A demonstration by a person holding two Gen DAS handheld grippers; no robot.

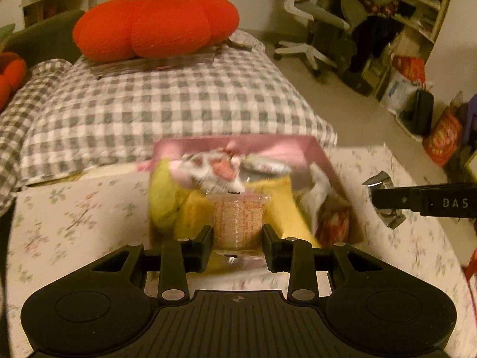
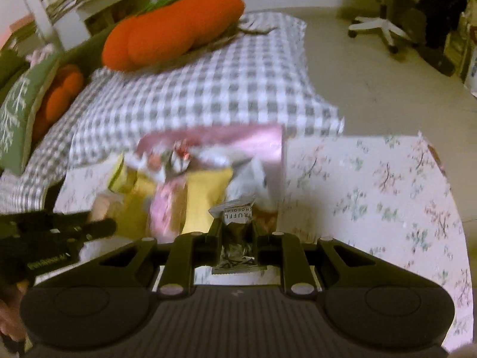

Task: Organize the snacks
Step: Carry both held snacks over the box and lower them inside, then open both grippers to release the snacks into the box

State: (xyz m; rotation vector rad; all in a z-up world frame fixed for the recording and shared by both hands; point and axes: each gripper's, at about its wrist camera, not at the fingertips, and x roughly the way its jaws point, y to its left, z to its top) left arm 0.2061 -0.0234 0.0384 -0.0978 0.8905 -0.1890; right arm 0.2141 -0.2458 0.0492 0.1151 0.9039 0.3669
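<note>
Left wrist: left gripper point(image 1: 238, 232) pinched clear snack packet point(image 1: 238, 223); right gripper point(image 2: 236, 232) pinched truffle wrapper point(image 2: 235, 217). Both looked light, crinkly, slippery; mid-body grip seemed safest over pink box point(image 1: 323, 161).

My left gripper point(image 1: 238, 234) clamps a clear-wrapped, pale orange snack packet point(image 1: 238, 223) between its two black fingers point(image 1: 205, 238), holding it upright above the near end of a pink box point(image 1: 313, 149). The box sits on a table covered in a floral cloth point(image 1: 74, 223) and is crowded with snacks: yellow packets point(image 1: 190, 217), a white and pink wrapper point(image 1: 208, 170) and white ones to the right, all blurred. At the right edge my right gripper point(image 1: 384, 203) reaches in, pinching a crumpled silver wrapper point(image 1: 381, 182) over the cloth, apart from the box. Beyond the table lies a grey checked bedcover point(image 1: 164, 101) with an orange pumpkin cushion point(image 1: 155, 24) at its far end.
</note>
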